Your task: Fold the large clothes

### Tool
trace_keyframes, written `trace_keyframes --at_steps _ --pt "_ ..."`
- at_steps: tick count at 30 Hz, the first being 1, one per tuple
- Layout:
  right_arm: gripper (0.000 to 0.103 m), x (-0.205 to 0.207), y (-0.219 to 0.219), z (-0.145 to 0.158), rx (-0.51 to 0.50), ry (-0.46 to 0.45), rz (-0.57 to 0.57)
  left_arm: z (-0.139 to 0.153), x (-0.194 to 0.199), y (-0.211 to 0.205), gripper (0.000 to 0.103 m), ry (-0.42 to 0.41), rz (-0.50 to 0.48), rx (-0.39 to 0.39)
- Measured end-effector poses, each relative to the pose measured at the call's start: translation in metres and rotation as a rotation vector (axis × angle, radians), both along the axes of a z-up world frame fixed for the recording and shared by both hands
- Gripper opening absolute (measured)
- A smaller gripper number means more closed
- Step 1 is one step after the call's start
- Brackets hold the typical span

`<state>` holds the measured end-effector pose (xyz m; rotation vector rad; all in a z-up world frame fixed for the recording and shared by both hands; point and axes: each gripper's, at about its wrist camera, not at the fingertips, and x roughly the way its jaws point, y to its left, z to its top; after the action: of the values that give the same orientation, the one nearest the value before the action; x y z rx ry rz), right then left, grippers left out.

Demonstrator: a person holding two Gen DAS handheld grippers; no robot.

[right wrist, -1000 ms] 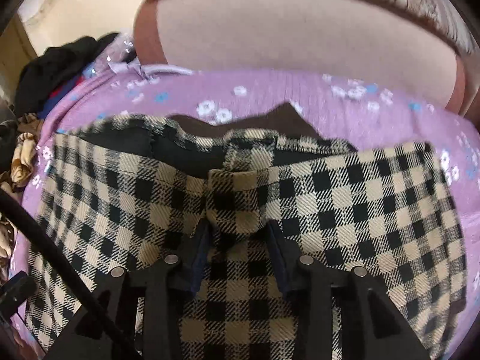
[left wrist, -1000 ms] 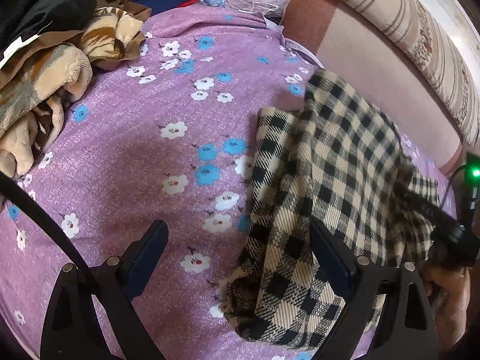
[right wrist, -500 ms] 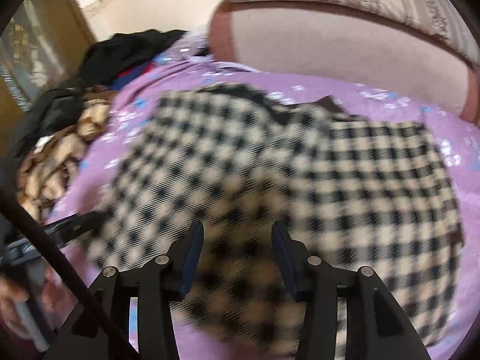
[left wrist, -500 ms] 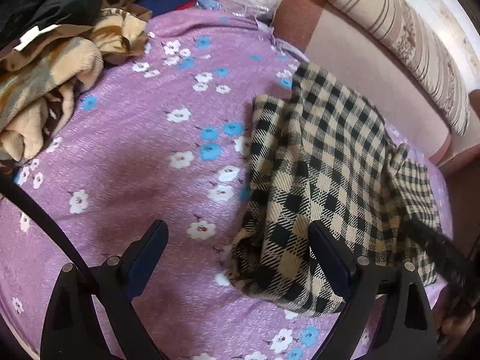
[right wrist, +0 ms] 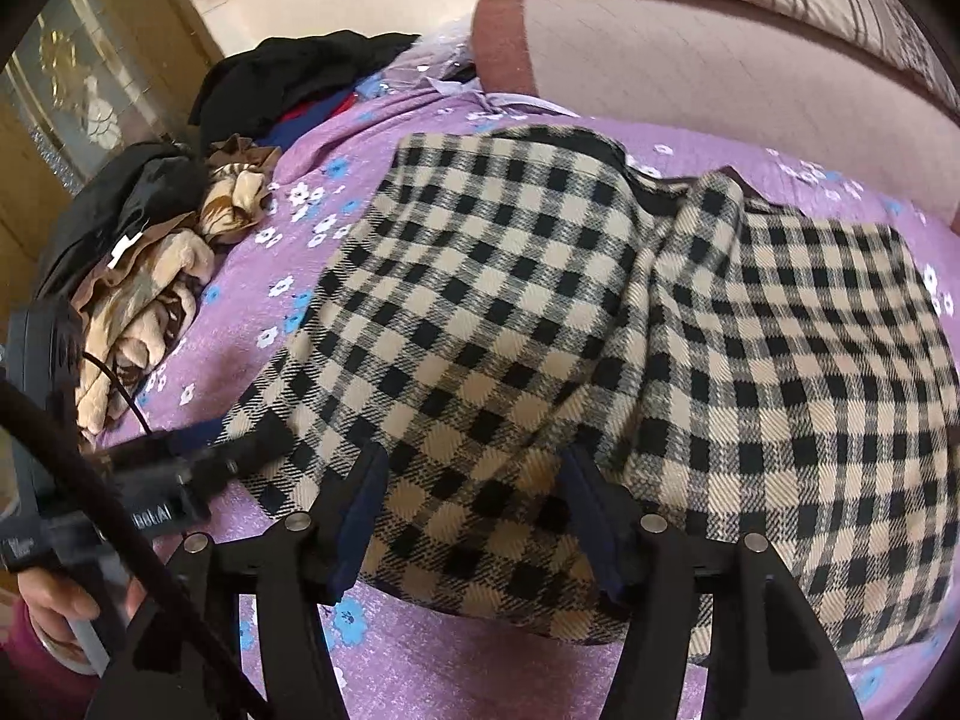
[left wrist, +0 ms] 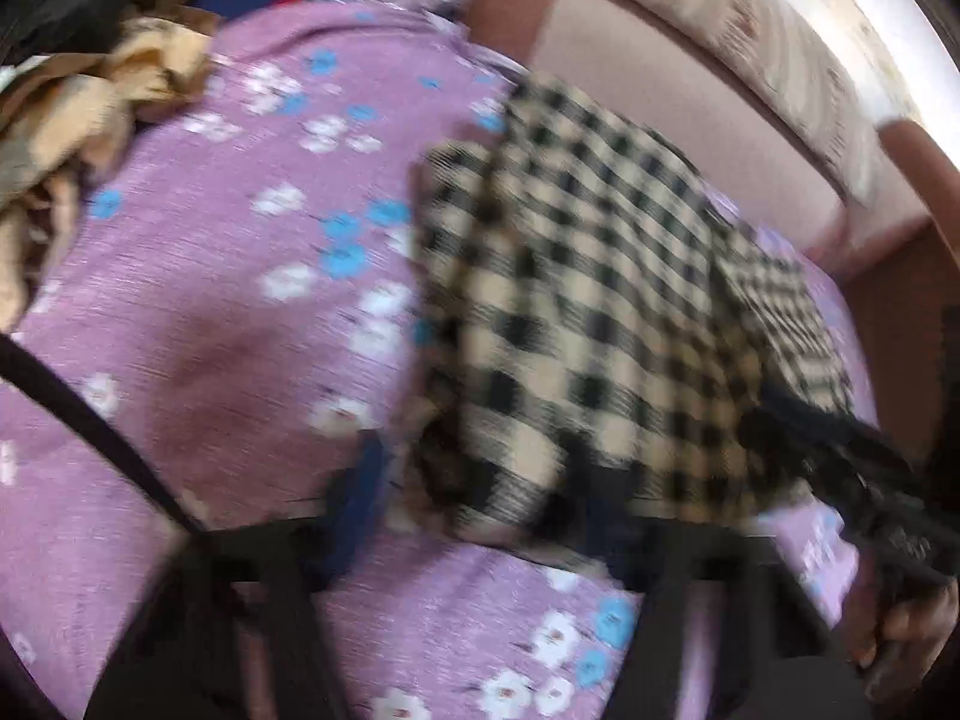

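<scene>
The checked coat [right wrist: 540,324] lies on the purple flowered bed [right wrist: 420,660], near its front edge and reaching back toward the padded headboard [right wrist: 690,78], one half doubled over the other so a ridge runs down its middle. The right gripper [right wrist: 474,516] has its jaws spread around the near hem of that fold, likely to lift it for another fold. The left gripper [left wrist: 474,498] sits at the coat's front left corner; blur hides whether its jaws are pinching cloth. Unfolded clothes [right wrist: 156,288] are heaped at the bed's far left corner. No containers show.
</scene>
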<state>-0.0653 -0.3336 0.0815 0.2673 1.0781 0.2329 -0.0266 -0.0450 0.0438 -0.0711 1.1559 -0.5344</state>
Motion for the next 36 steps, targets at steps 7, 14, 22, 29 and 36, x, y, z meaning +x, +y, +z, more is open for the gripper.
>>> trace_keyframes --at_steps 7,14,22,29,36 --pt "0.065 -0.007 -0.005 0.003 0.004 -0.004 0.001 0.01 -0.039 -0.003 0.006 -0.008 -0.084 0.022" --pt "0.069 0.008 0.0 0.005 0.003 -0.009 -0.003 0.006 -0.028 0.019 0.034 0.039 0.003 -0.021" --pt "0.053 0.076 0.042 0.01 -0.146 -0.089 0.026 0.023 -0.012 0.02 0.079 -0.055 0.119 0.038" --pt "0.05 0.117 0.038 -0.048 -0.108 0.012 -0.062 0.008 0.003 0.016 0.079 -0.062 0.131 0.138" --pt "0.051 0.111 0.04 -0.037 -0.148 0.0 -0.032 0.003 0.007 0.006 0.08 -0.06 0.14 0.161"
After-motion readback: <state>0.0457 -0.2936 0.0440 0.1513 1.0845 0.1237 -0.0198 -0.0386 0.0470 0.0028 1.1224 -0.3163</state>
